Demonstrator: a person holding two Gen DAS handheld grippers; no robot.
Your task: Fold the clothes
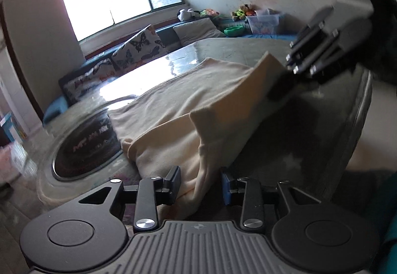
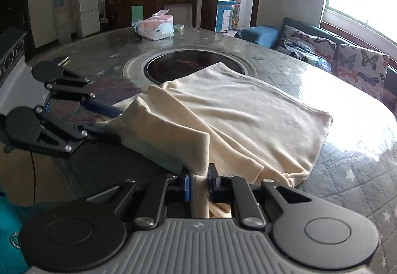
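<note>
Tissue pack far across table; inset cooktop partly under cream garment. Left gripper, right gripper each clenched on lifted garment edge.

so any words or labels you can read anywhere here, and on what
None can be read for sure.
Red lettering on the round black cooktop set in the table: too blurred.
Print on the tissue box: too small.
Small lettering on the left gripper: unreadable.

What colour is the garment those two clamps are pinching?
The garment is pale cream, plain and unpatterned; the right wrist view shows it best.
</note>
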